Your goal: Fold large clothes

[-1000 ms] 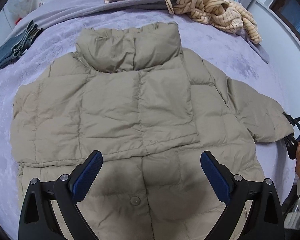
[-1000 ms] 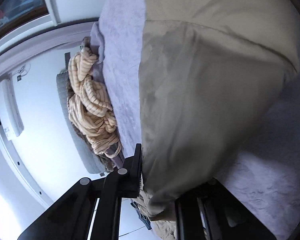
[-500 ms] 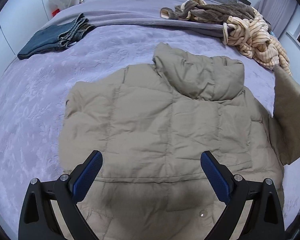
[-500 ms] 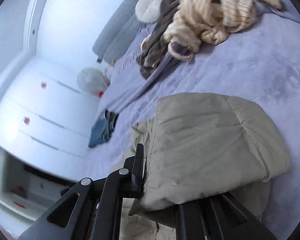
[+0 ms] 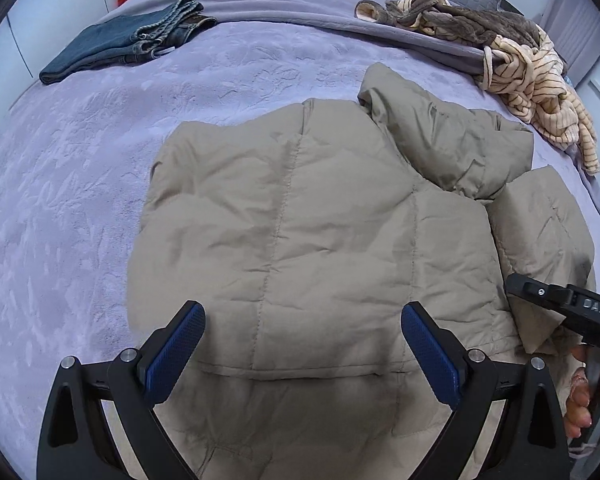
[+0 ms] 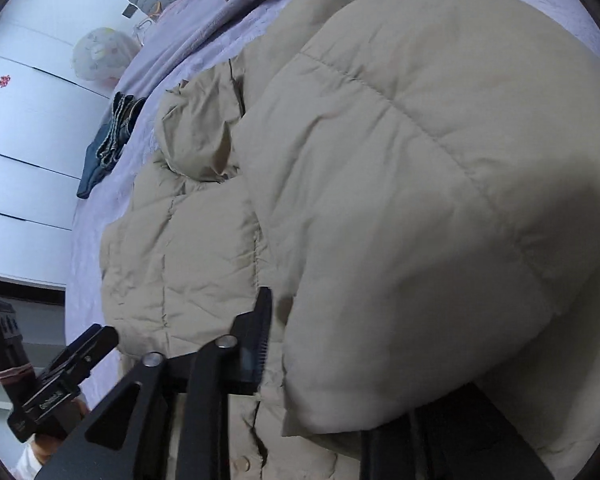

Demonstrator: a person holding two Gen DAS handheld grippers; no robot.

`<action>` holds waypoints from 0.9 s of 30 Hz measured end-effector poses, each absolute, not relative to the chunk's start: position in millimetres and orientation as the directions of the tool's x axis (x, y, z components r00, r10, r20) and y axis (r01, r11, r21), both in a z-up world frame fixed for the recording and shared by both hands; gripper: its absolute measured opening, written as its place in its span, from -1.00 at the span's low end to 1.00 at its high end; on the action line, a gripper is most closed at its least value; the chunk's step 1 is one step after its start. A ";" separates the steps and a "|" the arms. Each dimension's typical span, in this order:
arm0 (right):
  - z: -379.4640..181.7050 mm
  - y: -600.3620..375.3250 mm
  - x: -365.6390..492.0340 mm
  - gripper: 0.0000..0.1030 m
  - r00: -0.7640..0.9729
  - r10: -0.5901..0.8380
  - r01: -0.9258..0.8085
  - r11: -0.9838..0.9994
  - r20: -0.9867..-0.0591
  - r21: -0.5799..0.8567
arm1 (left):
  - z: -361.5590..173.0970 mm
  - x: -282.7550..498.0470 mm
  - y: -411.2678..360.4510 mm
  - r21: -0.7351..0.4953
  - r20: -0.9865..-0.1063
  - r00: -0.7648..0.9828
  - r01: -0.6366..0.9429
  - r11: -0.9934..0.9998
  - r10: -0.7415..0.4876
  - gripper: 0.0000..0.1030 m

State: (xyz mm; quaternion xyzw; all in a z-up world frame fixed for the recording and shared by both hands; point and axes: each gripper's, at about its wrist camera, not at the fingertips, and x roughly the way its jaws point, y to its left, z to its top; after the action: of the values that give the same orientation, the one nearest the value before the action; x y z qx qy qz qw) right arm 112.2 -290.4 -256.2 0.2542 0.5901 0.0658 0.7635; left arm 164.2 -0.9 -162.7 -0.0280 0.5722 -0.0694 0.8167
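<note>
Puffer jacket (image 5: 312, 216) on the bed (image 5: 80, 184)
Left tool (image 5: 302, 344) spread wide above its hem; right tool (image 6: 312, 364), at 3 o'clock, grips the sleeve (image 6: 420, 200).

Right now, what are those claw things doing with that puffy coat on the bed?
A person is folding the coat using a gripper in each hand. The right gripper is pinching the sleeve and has it laid over the coat's body. The left gripper hangs open above the coat, holding nothing. Jeans and a pile of other clothes lie farther up the bed.
</note>
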 end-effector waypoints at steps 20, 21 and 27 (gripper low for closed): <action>-180.3 -316.2 151.6 -0.80 0.532 0.515 0.134 0.733 -0.672 0.667 | -147.9 206.0 38.2 -0.526 -0.791 0.336 0.056 0.849 -0.512 0.92; -178.6 -295.7 155.5 -0.80 0.506 0.518 0.088 0.765 -0.690 0.639 | -148.7 207.5 41.6 -0.547 -0.781 0.328 0.050 0.836 -0.531 0.92; -206.7 -201.1 154.5 -0.35 0.294 0.492 -0.078 0.867 -0.819 0.493 | -159.5 211.3 54.2 -0.715 -0.673 0.293 -0.021 0.699 -0.679 0.92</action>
State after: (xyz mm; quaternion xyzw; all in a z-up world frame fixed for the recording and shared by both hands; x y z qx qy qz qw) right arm 154.5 -201.1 -206.7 0.1833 0.5657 0.1819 0.7832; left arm 211.3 54.2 -159.5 -0.3174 0.5511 -0.2228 0.7388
